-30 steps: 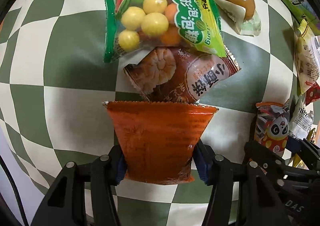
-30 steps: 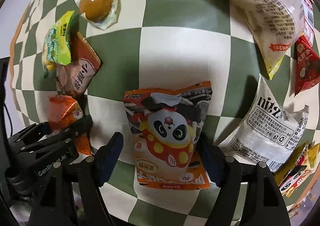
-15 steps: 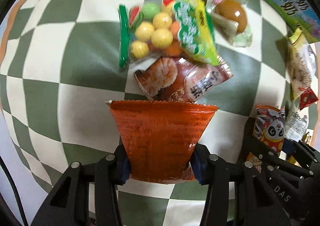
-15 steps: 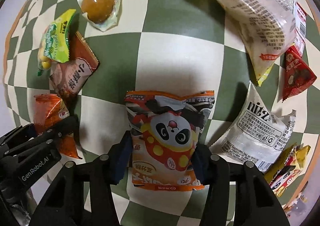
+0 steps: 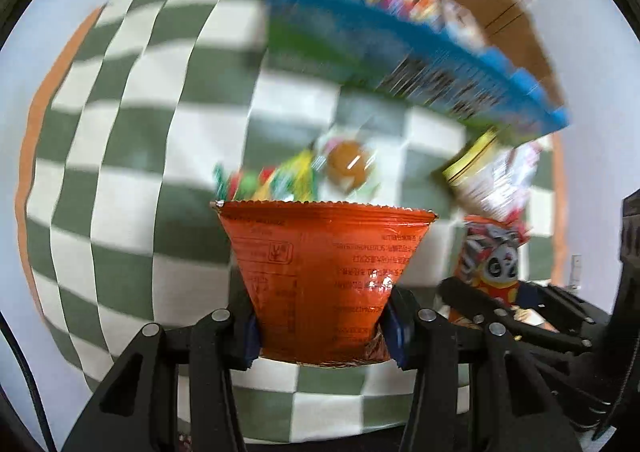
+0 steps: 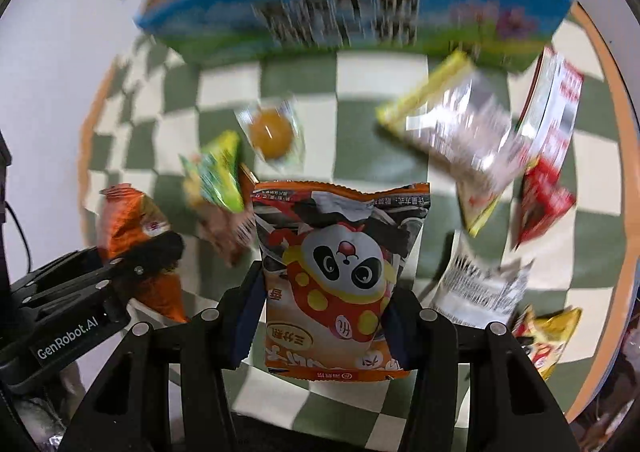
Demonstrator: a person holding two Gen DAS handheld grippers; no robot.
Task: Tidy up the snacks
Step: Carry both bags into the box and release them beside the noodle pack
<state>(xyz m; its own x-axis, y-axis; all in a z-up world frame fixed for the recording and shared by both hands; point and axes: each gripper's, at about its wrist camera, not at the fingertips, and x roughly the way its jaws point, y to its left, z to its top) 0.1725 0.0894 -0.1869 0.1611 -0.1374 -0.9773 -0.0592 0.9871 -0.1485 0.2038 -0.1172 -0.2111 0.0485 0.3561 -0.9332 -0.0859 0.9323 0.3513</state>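
Left gripper (image 5: 322,326): clamping the lower part of an orange packet (image 5: 326,268), holding it up off the checked cloth (image 5: 120,156).
Right gripper (image 6: 326,326): pinching a panda packet (image 6: 340,272) by its lower sides, also raised above the cloth.
Box (image 6: 352,8): standing at the far edge of the cloth, blue and green outside, open cardboard inside, already holding some snacks; probably the place for both packets.
Slipping: gripping only slick, puffy film low down, so risking either packet sliding out during a fast swing; blur suggesting quick motion.
Crushing: squeezing air-filled bags hard, possibly bursting them or breaking the contents.
Colliding: carrying both packets side by side, grippers near each other, risking a knock at the box mouth.
Snagging: passing over the wrapped egg (image 6: 272,134) and candy bag (image 6: 218,172) lying in between, risking dragging them along.
Missing: dropping early, landing short of the box wall.
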